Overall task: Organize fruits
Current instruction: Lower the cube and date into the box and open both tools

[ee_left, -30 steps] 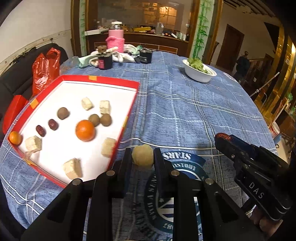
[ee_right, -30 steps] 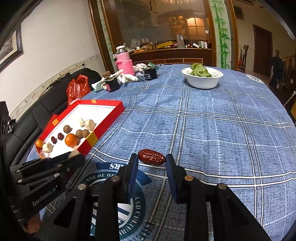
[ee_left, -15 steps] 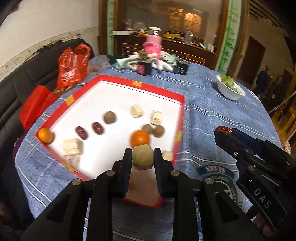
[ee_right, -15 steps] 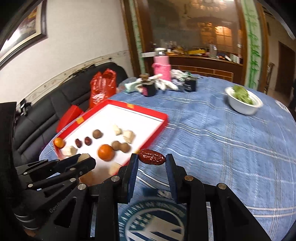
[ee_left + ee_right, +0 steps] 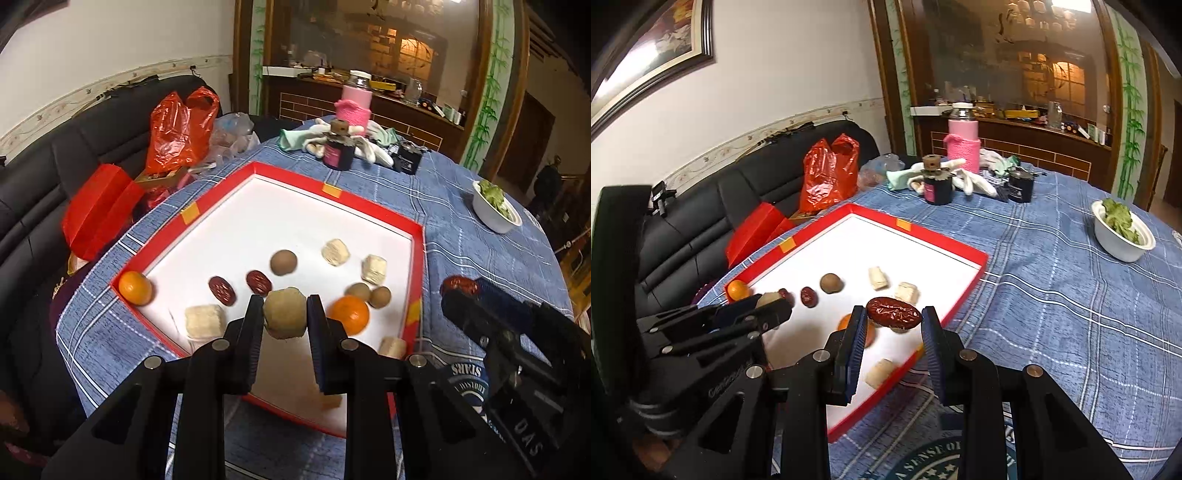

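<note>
Both claws have swung from the tablecloth to above the red tray (image 5: 417,266), the left gripper (image 5: 285,317) clenching a light, firm tan ball (image 5: 285,318) by its sides, the right gripper (image 5: 893,322) pinching a wrinkled date (image 5: 893,313) (soft, so gently) end to end.

Tray (image 5: 418,258) red rim, white floor; tablecloth (image 5: 1052,295) blue plaid; bag (image 5: 827,177) orange-red.

Warm, dim indoor light; the tray (image 5: 417,258) floor glares white, heavy fisheye bending and dark vignetting around it.
</note>
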